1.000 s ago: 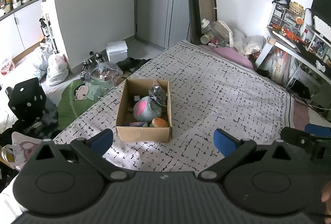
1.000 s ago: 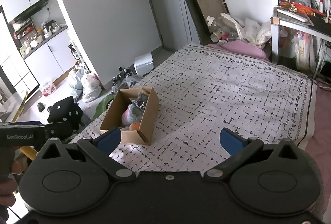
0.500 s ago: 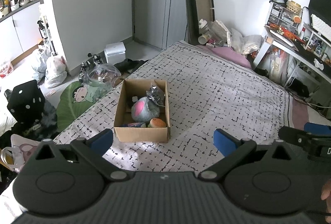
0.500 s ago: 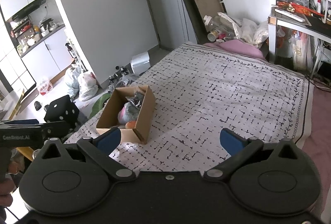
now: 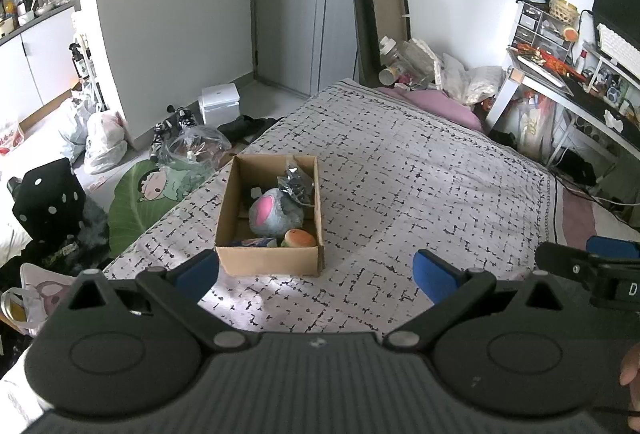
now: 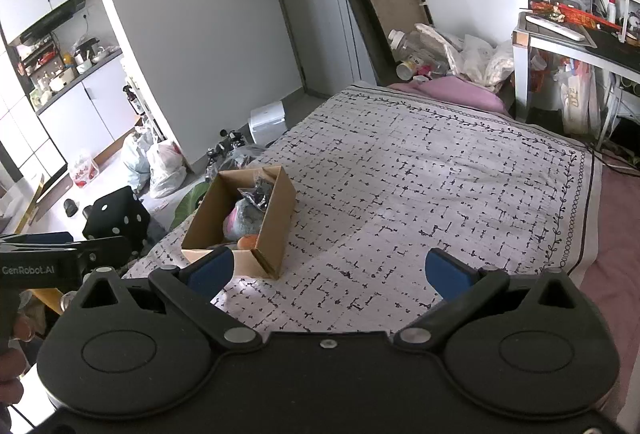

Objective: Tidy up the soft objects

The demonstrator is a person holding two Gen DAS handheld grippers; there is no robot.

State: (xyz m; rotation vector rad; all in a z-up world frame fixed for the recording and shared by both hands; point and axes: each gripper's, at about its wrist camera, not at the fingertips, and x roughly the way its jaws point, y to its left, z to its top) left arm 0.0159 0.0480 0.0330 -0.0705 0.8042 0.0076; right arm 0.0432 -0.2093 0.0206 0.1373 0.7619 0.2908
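Left hand-held gripper, fingers apart and empty, faces the cardboard box of soft toys at twelve o'clock on the bed; right hand-held gripper, also apart, has it at ten o'clock, farther.

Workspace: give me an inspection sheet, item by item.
Surface: bed with patterned cover, mostly bare.
Job's things: cardboard box near the bed's left edge, open, holding a grey-pink plush, an orange-topped toy and a dark plastic bag.
Clutter: nothing seen on the cover besides the box.
Grippers: left gripper and right gripper both open, empty, short of the box.
Cables: some on the floor by the desk.
Surroundings: bags, dice cushion, white box on the floor.
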